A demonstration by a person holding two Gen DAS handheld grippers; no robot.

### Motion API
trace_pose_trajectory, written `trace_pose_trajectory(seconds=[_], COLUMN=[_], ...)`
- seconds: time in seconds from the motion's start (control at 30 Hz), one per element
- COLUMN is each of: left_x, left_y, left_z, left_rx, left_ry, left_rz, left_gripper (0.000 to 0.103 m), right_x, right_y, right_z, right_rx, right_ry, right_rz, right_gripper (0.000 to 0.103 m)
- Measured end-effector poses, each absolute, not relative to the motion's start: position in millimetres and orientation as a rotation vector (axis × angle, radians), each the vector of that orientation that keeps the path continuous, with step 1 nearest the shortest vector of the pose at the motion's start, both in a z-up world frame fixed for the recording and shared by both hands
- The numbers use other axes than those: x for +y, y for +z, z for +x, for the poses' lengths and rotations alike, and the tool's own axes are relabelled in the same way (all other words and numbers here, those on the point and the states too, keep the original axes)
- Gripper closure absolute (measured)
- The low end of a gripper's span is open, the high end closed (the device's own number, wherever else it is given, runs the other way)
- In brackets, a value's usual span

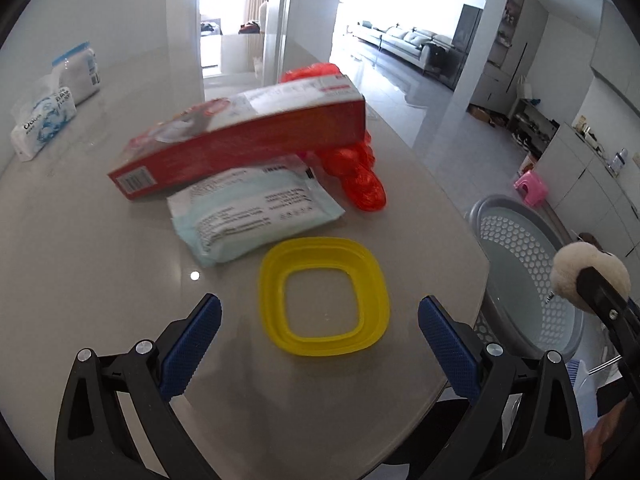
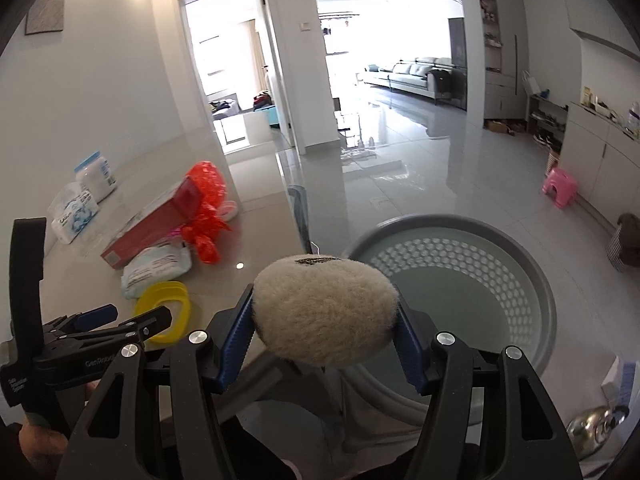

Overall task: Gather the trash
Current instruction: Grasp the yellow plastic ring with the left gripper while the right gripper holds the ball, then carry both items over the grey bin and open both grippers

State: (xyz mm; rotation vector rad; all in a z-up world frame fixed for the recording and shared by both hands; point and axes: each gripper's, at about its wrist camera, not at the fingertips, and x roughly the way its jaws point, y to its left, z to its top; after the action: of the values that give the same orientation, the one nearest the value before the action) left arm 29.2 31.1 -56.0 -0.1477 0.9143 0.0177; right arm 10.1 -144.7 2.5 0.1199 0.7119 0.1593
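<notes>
My right gripper (image 2: 325, 322) is shut on a cream fluffy pad (image 2: 324, 312) and holds it at the table's right edge, just beside the rim of a grey perforated basket (image 2: 500, 276) on the floor. The pad also shows in the left wrist view (image 1: 588, 272). My left gripper (image 1: 320, 316) is open and empty, low over the table, with a yellow square lid ring (image 1: 324, 296) lying between and just ahead of its fingers. Behind the ring lie a pale blue wipes pack (image 1: 252, 216), a red box (image 1: 248, 144) and a crumpled red plastic bag (image 1: 356, 168).
A tissue pack (image 1: 44, 124) and a white packet (image 1: 78, 70) lie at the table's far left. The basket (image 1: 532, 276) stands beyond the table's right edge. A pink stool (image 2: 560, 188) stands on the tiled floor by the cabinets.
</notes>
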Motion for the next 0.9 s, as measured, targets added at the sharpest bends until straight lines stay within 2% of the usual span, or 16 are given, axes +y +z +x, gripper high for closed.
trace_pose_trajectory(seconds=[0.37, 0.43, 0.5, 0.57, 0.9], left_x=[11, 8, 7, 7, -1], left_y=[-78, -78, -77, -76, -45], left_z=[45, 43, 42, 40, 29], left_rx=[0.944, 0.933, 0.924, 0.917, 0.859], left_ry=[0.079, 0.078, 0.08, 0.071, 0.0], left_rz=[-0.092, -0.081, -0.06, -0.055, -0.053], left_gripper=[0.008, 0.013, 0.028, 0.034, 0.036], right_x=[-179, -183, -183, -184, -198], right_y=[-15, -17, -18, -19, -24], right_z=[9, 8, 10, 11, 11], right_rx=[0.728, 0.73, 0.732, 0.733, 0.731], right_ry=[0.142, 0.141, 0.14, 0.138, 0.111], right_rz=[0.193, 0.2, 0.206, 0.212, 0.233], right_gripper=[0.042, 0.042, 0.042, 0.042, 0.042])
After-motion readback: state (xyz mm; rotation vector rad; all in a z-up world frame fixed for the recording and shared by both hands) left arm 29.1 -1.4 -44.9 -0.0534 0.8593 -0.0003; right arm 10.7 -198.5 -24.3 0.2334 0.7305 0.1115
